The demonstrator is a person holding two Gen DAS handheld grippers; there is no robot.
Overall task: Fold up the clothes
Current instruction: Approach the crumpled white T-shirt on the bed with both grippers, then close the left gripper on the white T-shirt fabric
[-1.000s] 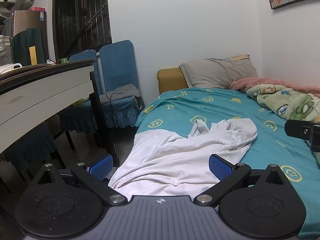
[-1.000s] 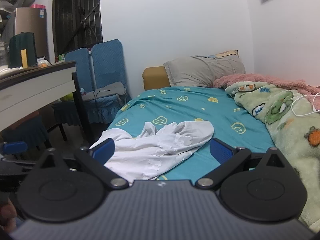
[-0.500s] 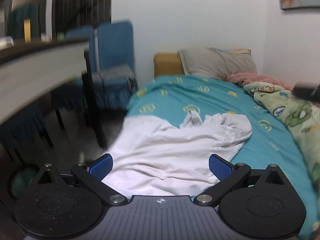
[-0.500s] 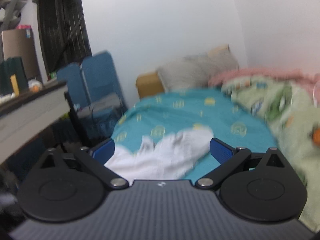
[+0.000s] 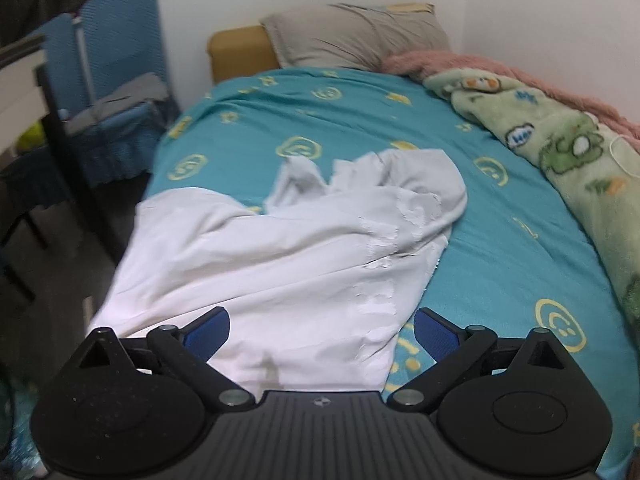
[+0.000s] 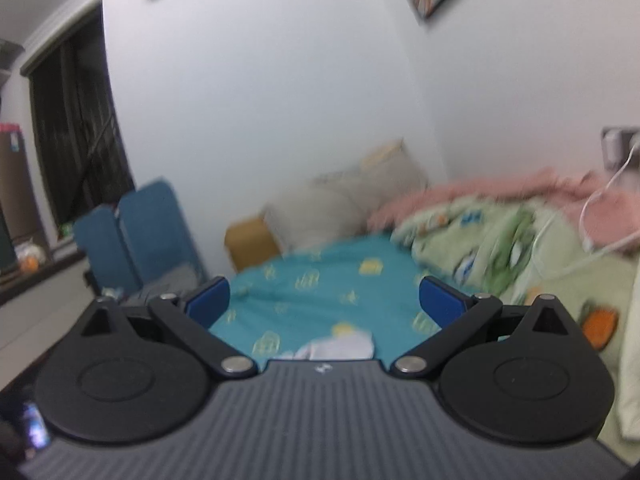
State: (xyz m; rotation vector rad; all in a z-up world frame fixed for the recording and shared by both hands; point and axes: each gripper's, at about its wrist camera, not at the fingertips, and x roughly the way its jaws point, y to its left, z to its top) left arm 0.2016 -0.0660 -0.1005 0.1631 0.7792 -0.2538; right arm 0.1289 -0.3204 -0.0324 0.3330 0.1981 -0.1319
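Observation:
A crumpled white garment (image 5: 288, 252) lies on the teal bed sheet (image 5: 500, 248), its lower part hanging over the bed's near left edge. My left gripper (image 5: 322, 330) hovers open just above the garment's near end, blue pads wide apart, nothing between them. In the right wrist view, blurred by motion, only a small patch of the white garment (image 6: 336, 348) shows above the gripper body. My right gripper (image 6: 324, 300) is open and tilted up toward the wall, holding nothing.
A green cartoon blanket (image 5: 572, 152) and a pink blanket (image 5: 472, 60) run along the bed's right side by the wall. A grey pillow (image 5: 356, 36) lies at the head. Blue chairs (image 5: 116, 80) and a desk (image 5: 20, 80) stand left of the bed. A white cable (image 6: 600, 216) hangs from a wall socket.
My left gripper has moved forward and tipped down over the white garment. My right gripper has swung upward, so the garment has dropped almost out of its view.

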